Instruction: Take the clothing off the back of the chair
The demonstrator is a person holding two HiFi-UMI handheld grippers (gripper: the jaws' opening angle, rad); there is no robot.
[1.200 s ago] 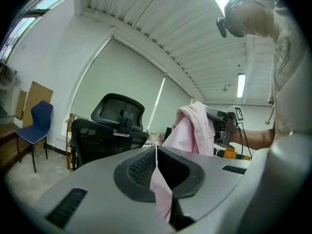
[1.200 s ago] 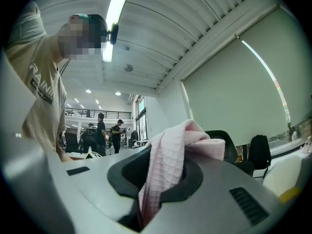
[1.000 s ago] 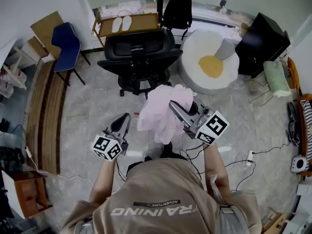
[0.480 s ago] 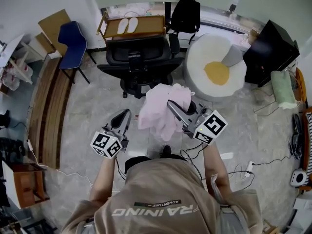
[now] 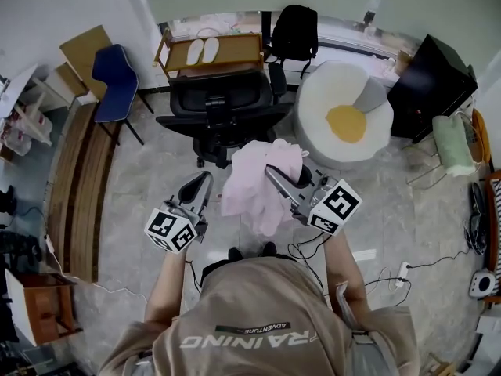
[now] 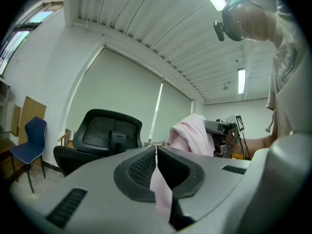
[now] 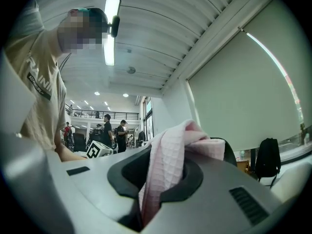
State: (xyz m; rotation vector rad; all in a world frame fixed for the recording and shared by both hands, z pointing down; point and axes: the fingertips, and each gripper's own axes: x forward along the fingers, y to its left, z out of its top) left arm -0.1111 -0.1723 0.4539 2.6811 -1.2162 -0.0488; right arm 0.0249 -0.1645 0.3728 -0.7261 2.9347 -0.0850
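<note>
1. Head view: one person [image 5: 258, 327] holds two grippers level in front of the body. Each carries one of the two marker cubes [image 5: 171, 230].
2. There is one pink garment [image 5: 252, 185], a waffle-weave cloth. It is bunched up and held in the air between the person and the black office chair [image 5: 223, 100], and it does not touch the chair.
3. The right gripper [image 7: 165, 155] is clamped narrowly on the garment. A thick fold fills the space between its two jaws, rises over the tips and hangs down below them.
4. The left gripper [image 6: 156, 151] has its two jaws pressed together on a single thin strip of the same pink cloth, which hangs down behind the pads. In the head view this gripper sits just to the left of the bunched cloth. How the strip joins the bundle cannot be traced there.
5. Two chairs are in sight. One is the black office chair directly ahead. The other is one blue chair [image 5: 116, 67], off to the left by the wall.
6. Behind the office chair stands one wooden rack [image 5: 239, 47] with two white soles [image 5: 200, 50] lying on it side by side.
7. One black backpack [image 5: 296, 28] sits to the right of the rack.
8. One egg-shaped cushion [image 5: 344, 124], white with a yellow centre, lies on the floor to the right of the office chair.
9. In the right gripper view, at least three people [image 7: 107, 128] stand far off in the hall.
</note>
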